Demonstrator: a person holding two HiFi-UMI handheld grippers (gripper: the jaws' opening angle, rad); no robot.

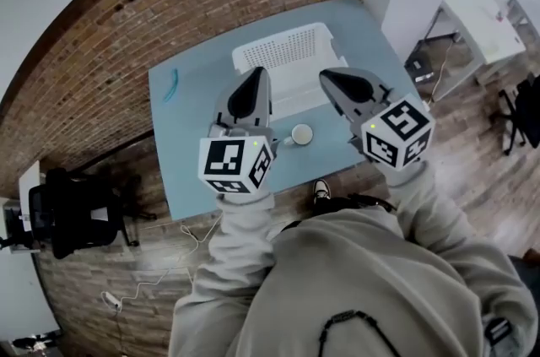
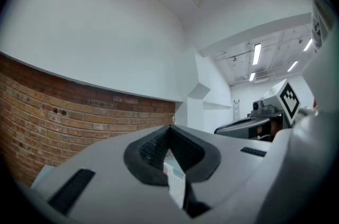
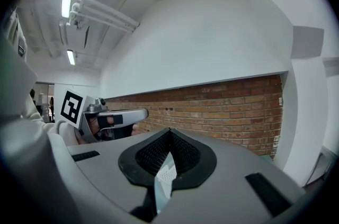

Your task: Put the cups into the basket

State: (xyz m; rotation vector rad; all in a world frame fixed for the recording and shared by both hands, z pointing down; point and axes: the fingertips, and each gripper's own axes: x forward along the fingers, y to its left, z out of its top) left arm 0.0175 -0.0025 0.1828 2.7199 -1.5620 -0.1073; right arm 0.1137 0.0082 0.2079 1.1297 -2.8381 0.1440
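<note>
Sizing up the table [image 1: 186, 153]: blue top, seen from straight above, with the person standing at its near edge and both tools held out over it.
Basket [image 1: 287, 51]: white, perforated walls, sitting at the middle of the table toward the far side; no cup shows inside it from this angle.
Cup [image 1: 301, 134]: small and white, upright on the bare table near the front edge, well short of the basket and between the two tools. It's the only cup in view.
Done so far: nothing, by the look of it. The one cup is out on the table and neither tool has it.
Left to do: the whole job of taking the cup, carrying it across and setting it in the basket.
Left gripper [image 1: 260, 75]: held above the table just left of the cup, tip aimed toward the basket; its fingers [image 2: 106, 164] are pressed together and empty, with only a sliver of white mesh showing past them.
Right gripper [image 1: 331, 79]: mirrors it on the cup's right; fingers [image 3: 249, 164] fully closed, nothing between them, touching nothing.
Blue item [image 1: 171, 83]: thin, lying at the table's far left; too small to identify.
</note>
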